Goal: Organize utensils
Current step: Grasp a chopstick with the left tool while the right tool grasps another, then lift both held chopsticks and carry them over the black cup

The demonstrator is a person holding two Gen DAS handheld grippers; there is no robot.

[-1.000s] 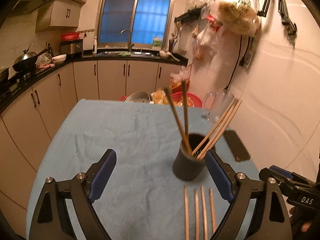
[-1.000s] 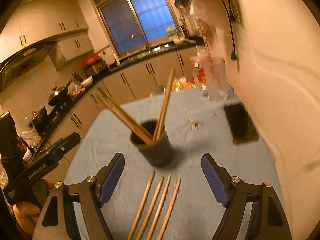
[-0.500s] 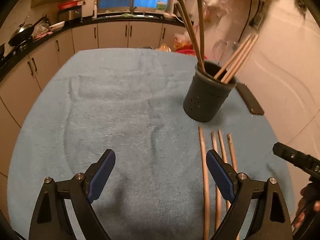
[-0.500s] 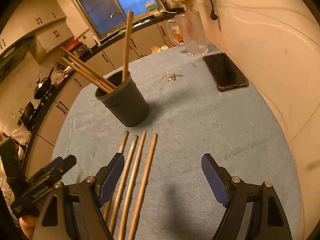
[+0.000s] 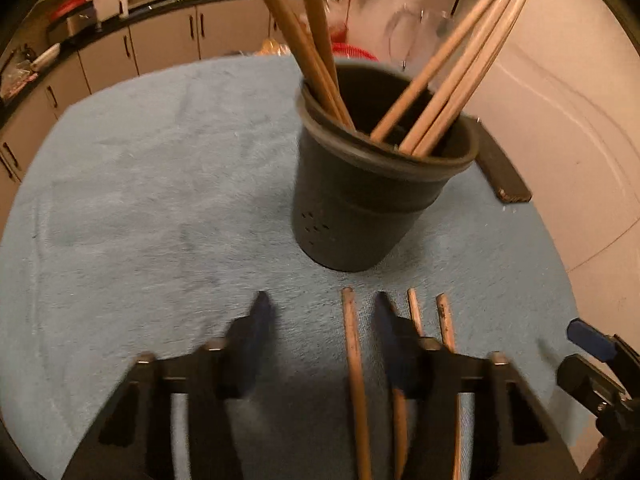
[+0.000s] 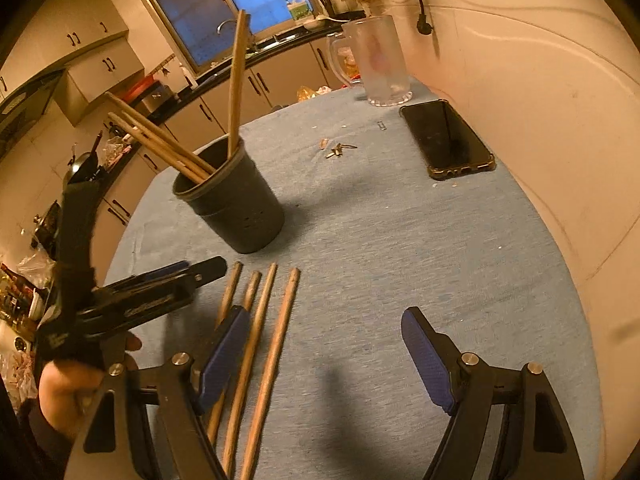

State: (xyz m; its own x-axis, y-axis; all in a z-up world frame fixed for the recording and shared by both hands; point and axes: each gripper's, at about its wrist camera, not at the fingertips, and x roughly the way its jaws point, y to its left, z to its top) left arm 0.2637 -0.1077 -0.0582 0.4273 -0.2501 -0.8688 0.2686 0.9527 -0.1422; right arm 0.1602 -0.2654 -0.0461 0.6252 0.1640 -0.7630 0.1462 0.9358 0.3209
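Observation:
A dark cup (image 5: 360, 200) (image 6: 236, 212) stands on the blue cloth with several chopsticks leaning in it. Several loose chopsticks (image 6: 276, 340) lie side by side in front of it. My left gripper (image 5: 324, 312) (image 6: 200, 270) is low over the cloth and its jaws are closing. The leftmost loose chopstick (image 5: 352, 352) lies between them, with a gap still showing at each pad. My right gripper (image 6: 324, 320) (image 5: 592, 344) stands open just right of the row. Its left finger (image 6: 224, 344) overlaps the chopsticks, and the two rightmost lie inside its span.
A black phone (image 6: 448, 140) lies by the wall at the back right, with a glass mug (image 6: 380, 64) behind it. Small metal bits (image 6: 338, 150) sit mid-cloth. A hand (image 6: 64, 388) holds the left gripper. The wall runs along the right.
My left gripper has dropped toward the cloth, tilted down and narrowed its jaws around the leftmost chopstick. The right gripper sank earlier and has since stayed still.

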